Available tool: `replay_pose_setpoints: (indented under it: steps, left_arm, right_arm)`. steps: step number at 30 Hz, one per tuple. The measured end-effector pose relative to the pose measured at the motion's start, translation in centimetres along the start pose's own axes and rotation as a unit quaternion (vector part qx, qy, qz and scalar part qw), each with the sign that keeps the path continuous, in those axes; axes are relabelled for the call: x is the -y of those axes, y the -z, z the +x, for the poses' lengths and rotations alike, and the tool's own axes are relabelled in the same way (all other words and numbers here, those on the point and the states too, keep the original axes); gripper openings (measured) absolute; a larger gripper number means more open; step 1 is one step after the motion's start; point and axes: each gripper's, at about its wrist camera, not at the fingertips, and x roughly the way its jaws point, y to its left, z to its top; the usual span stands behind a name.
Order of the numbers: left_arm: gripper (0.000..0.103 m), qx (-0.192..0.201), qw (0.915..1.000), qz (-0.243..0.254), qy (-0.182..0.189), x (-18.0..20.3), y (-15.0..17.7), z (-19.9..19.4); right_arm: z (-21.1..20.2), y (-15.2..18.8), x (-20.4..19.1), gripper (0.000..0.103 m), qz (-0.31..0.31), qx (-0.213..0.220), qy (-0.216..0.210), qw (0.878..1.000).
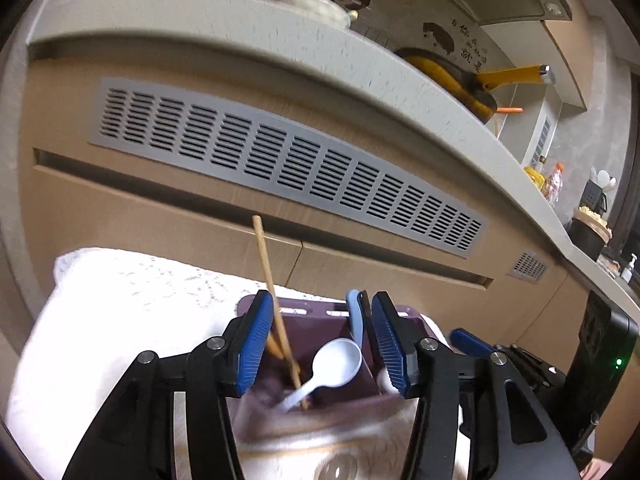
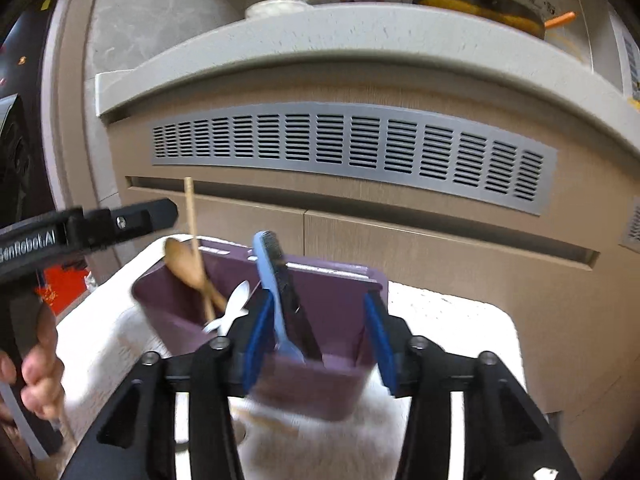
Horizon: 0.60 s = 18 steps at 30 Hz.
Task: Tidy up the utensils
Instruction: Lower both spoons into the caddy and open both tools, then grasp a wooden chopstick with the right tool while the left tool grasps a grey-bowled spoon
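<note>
A purple utensil holder (image 1: 340, 408) (image 2: 332, 288) stands on a white cloth (image 1: 120, 312). Its left compartment holds a wooden chopstick (image 1: 266, 268) (image 2: 192, 220), a wooden spoon (image 2: 186, 262) and a white plastic spoon (image 1: 332, 358) (image 2: 236, 304). Its right compartment holds a light blue utensil (image 1: 354, 316) (image 2: 270, 276) and a black one (image 2: 290, 292). My left gripper (image 1: 316, 340) is open above the left compartment, holding nothing. My right gripper (image 2: 320, 336) is open above the right compartment, its jaws either side of the blue and black utensils without gripping.
A beige cabinet front with a grey vent grille (image 1: 280, 160) (image 2: 352, 148) rises behind the holder. On the counter above are a white bowl (image 1: 316, 4) and a yellow-handled pan (image 1: 460, 76) (image 2: 480, 4). The left gripper's body (image 2: 88, 228) shows in the right wrist view.
</note>
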Motion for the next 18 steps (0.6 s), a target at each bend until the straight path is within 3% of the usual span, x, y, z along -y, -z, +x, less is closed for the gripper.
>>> replay_pose_setpoints:
  steps: [3, 5, 7, 10, 14, 16, 18]
  left_arm:
    - [0.058, -0.012, 0.9996, 0.017, -0.019, 0.9, 0.4, -2.5]
    - [0.066, -0.03, 0.9984, 0.033, -0.035, 0.8, 0.9, -3.7]
    - [0.066, -0.049, 0.9963, 0.047, -0.053, 0.4, 1.9, -5.2]
    - [0.068, -0.074, 0.9927, 0.061, -0.074, -0.5, 3.5, -7.1]
    - [0.071, -0.11, 0.9876, 0.056, -0.097, -2.6, 5.3, -8.7]
    - [0.071, -0.123, 0.9851, 0.051, -0.109, -3.8, 6.2, -9.6]
    - [0.071, -0.131, 0.983, 0.044, -0.12, -5.0, 7.1, -10.4]
  right_arm:
    - [-2.3, 0.4, -0.7, 0.065, -0.015, -0.013, -0.011, 1.0]
    - [-3.6, 1.1, -1.8, 0.085, -0.032, -0.028, -0.014, 0.999]
    - [-4.5, 2.0, -2.9, 0.095, -0.054, -0.037, -0.016, 0.998]
    - [-5.6, 3.8, -4.9, 0.096, -0.096, -0.068, -0.043, 0.992]
    - [-6.1, 6.3, -6.9, 0.097, -0.108, -0.135, -0.117, 0.978]
    - [-6.1, 7.6, -8.2, 0.096, -0.114, -0.169, -0.164, 0.965]
    - [-6.3, 8.9, -9.7, 0.084, -0.132, -0.189, -0.191, 0.954]
